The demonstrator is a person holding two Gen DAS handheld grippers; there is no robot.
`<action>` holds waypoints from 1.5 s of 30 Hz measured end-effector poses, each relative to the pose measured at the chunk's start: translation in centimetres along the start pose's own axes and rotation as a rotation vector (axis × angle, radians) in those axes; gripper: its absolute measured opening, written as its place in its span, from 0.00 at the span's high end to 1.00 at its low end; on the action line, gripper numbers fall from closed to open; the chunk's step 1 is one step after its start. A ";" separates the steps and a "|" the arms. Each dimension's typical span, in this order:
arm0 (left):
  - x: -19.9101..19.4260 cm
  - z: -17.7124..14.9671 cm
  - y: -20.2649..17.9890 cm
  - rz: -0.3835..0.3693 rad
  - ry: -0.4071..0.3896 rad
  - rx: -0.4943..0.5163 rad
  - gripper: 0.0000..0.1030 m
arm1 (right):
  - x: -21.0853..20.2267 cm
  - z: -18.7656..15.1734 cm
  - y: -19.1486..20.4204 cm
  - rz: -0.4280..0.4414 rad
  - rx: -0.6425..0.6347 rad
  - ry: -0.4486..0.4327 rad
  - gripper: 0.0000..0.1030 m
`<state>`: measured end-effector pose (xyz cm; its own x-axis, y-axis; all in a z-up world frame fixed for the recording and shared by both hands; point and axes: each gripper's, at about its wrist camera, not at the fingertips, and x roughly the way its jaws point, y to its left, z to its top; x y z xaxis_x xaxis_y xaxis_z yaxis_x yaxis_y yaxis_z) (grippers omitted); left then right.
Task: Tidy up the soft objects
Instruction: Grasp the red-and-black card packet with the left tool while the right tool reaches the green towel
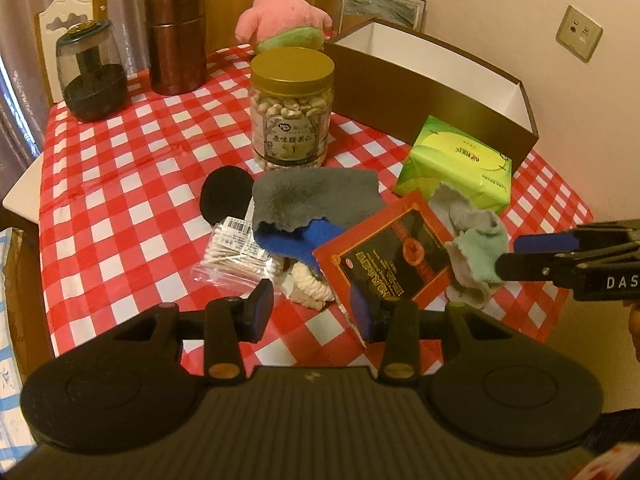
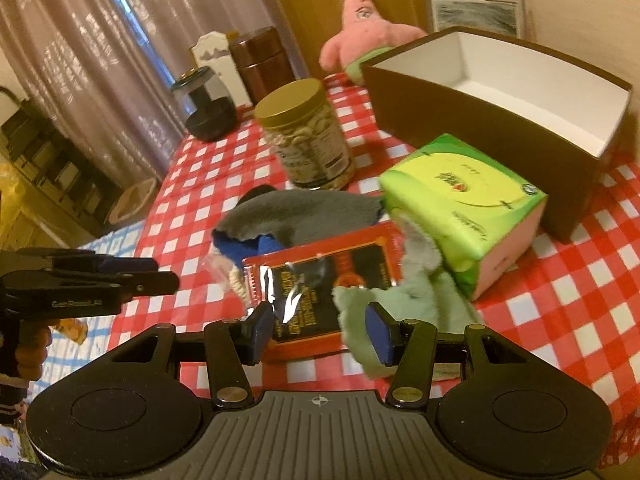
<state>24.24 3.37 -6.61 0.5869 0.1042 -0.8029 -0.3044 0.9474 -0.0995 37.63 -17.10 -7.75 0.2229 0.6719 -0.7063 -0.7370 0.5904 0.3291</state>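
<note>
A pile of soft things lies mid-table: a grey cloth (image 1: 316,196) over a blue cloth (image 1: 296,240), a cream knitted piece (image 1: 308,284), and a pale green-grey sock (image 1: 476,248) (image 2: 404,304). A pink starfish plush (image 1: 280,8) (image 2: 368,32) sits at the back beside an open brown box (image 1: 432,92) (image 2: 500,92). My left gripper (image 1: 312,312) is open above the pile's near edge. My right gripper (image 2: 320,332) is open and hovers over the sock and a red packet (image 2: 320,280); it shows at the right of the left wrist view (image 1: 516,256).
A nut jar (image 1: 292,108), a green tissue pack (image 1: 456,164), a bag of cotton swabs (image 1: 236,256), a black round pad (image 1: 226,196), a brown canister (image 1: 176,38) and a glass jar (image 1: 90,76) stand on the red checked tablecloth (image 1: 120,184).
</note>
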 end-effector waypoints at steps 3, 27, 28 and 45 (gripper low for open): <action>0.6 -0.1 0.0 -0.017 0.006 0.012 0.62 | 0.9 -0.1 0.6 0.000 -0.022 0.018 0.50; 8.8 -2.4 -0.1 -0.309 0.061 -0.131 0.67 | 0.7 -2.9 -6.1 -0.245 0.169 0.070 0.50; 8.4 -2.3 -0.3 -0.319 0.040 -0.123 0.67 | 0.5 -2.9 -6.4 -0.251 0.178 0.068 0.50; 9.9 0.9 -2.0 -0.434 -0.030 -0.220 0.78 | -0.1 -2.9 -8.5 -0.286 0.215 0.059 0.50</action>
<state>31.34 2.82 -13.78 0.7148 -0.2751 -0.6429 -0.1760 0.8190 -0.5461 42.00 -23.47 -12.28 0.3589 0.4429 -0.8216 -0.4975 0.8356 0.2330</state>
